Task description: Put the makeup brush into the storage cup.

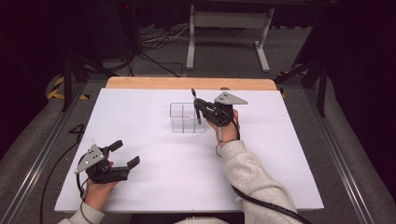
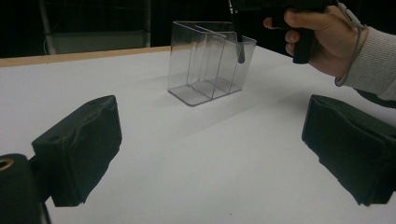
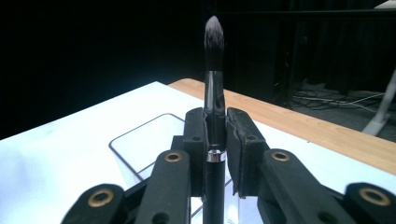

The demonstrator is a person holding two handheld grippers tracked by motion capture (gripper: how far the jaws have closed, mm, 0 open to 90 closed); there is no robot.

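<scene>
While the makeup brush [image 3: 215, 93] stands upright with its dark bristle tip up, your right tool [image 3: 215, 135] pinches it at the shiny ferrule, both pads pressed against its sides. From the high view, the brush [image 1: 195, 105] hangs over the clear organizer [image 1: 187, 117], and its handle end dips down into one of the compartments; the left gripper view shows that lower end [image 2: 239, 44] inside the nearest slot, though you cannot tell whether it touches the bottom. The organizer [image 2: 205, 65] is a transparent box with thin dividers, standing on the white worktop [image 1: 187, 158] a little beyond its middle, towards the far wooden edge [image 1: 187, 83]. Your right hand [image 1: 225, 126] holds the tool just right of the box, with the grey three-cornered plate [image 1: 229, 98] on top and the cable [image 1: 261, 203] trailing back along your pale sleeve [image 1: 254, 182].

Your left tool [image 1: 126, 154] rests well apart from all this, near the front left corner of the worktop. Its jaws stand spread wide, with nothing between them but bare white surface, and they point towards the organizer.
</scene>
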